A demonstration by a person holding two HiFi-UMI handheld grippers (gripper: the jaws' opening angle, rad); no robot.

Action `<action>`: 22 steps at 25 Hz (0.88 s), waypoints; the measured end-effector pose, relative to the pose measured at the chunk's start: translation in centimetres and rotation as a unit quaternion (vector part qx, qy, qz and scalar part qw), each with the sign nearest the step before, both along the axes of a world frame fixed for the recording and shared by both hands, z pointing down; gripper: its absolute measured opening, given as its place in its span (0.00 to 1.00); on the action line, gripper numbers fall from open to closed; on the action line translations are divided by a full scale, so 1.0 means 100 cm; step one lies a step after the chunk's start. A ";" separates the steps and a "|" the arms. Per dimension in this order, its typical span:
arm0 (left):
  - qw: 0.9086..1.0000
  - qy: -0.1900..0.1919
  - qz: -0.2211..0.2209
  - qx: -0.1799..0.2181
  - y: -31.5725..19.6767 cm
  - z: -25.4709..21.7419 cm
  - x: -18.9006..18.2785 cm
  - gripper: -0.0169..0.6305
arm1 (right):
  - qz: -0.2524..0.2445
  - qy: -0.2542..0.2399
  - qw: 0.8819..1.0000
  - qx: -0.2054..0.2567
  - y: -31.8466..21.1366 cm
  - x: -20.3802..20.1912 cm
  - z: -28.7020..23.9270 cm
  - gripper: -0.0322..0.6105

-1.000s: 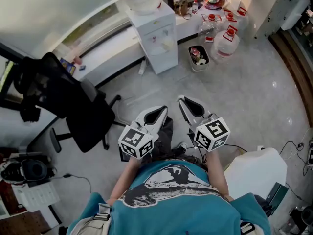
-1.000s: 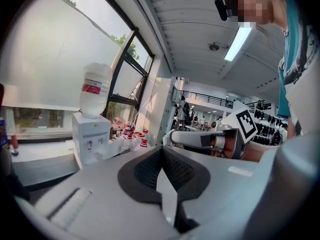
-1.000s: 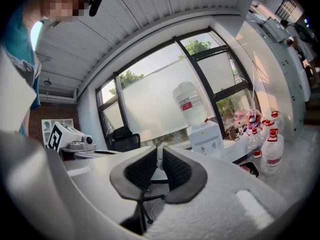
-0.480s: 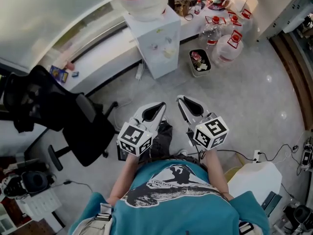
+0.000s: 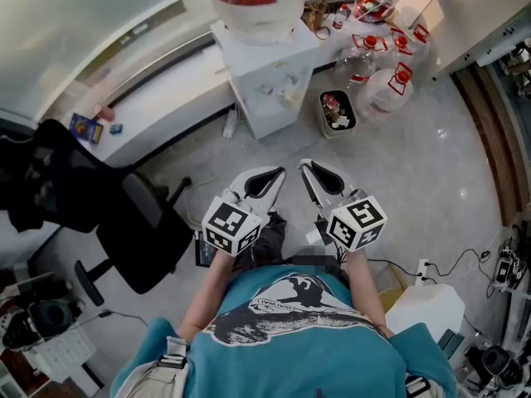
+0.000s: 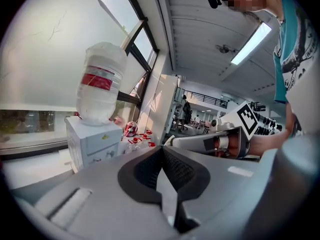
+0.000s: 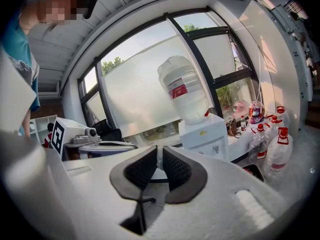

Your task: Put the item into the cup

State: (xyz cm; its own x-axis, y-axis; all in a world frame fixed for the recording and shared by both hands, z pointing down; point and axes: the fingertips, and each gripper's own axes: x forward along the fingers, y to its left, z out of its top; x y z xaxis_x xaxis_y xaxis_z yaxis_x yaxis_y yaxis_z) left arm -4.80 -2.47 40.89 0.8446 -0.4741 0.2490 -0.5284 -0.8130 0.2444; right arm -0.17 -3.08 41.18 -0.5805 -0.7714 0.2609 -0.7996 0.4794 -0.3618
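Plainly nothing of the task done yet. Head view: left gripper (image 5: 279, 172) and right gripper (image 5: 306, 167) side by side over bare floor, on the near side of the water dispenser (image 5: 270, 85) and well apart from it, both tips pointing toward it. No cup and no item to be picked out anywhere around the dispenser, so neither can be placed from here. By this reading, finding both, the pick-up and the drop into the cup are all left to do. Just right of the dispenser, a small bin (image 5: 338, 110) and clear jugs with red caps (image 5: 384, 85); left of it and nearer, a black office chair (image 5: 137, 230). No readable writing: only a red band on the bottle (image 5: 246, 2) atop the dispenser, print too small, plus black-and-white square markers on both gripper cubes. Left gripper view: pads meeting at the tips, closed on nothing, with the dispenser off to the left of them and the other gripper to the right. Same red band on the bottle, again illegible. Right gripper view: jaws a sliver apart, nothing between them, no grip on anything, the dispenser beyond and to the right of the tips. Small yellow sticker on the dispenser's front, too small to read; red labels on the jugs beside it equally unreadable.
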 end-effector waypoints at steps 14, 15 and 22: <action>1.000 -0.006 -0.009 -0.017 -0.023 0.014 -0.017 0.05 | -0.021 0.009 0.999 -0.031 -0.025 -0.021 0.016 0.11; 1.000 -0.006 -0.010 -0.017 -0.024 0.015 -0.017 0.05 | -0.024 0.010 0.999 -0.032 -0.027 -0.021 0.017 0.11; 0.999 -0.011 -0.040 -0.022 -0.045 0.019 -0.008 0.04 | -0.056 0.010 0.998 -0.035 -0.057 -0.012 0.023 0.11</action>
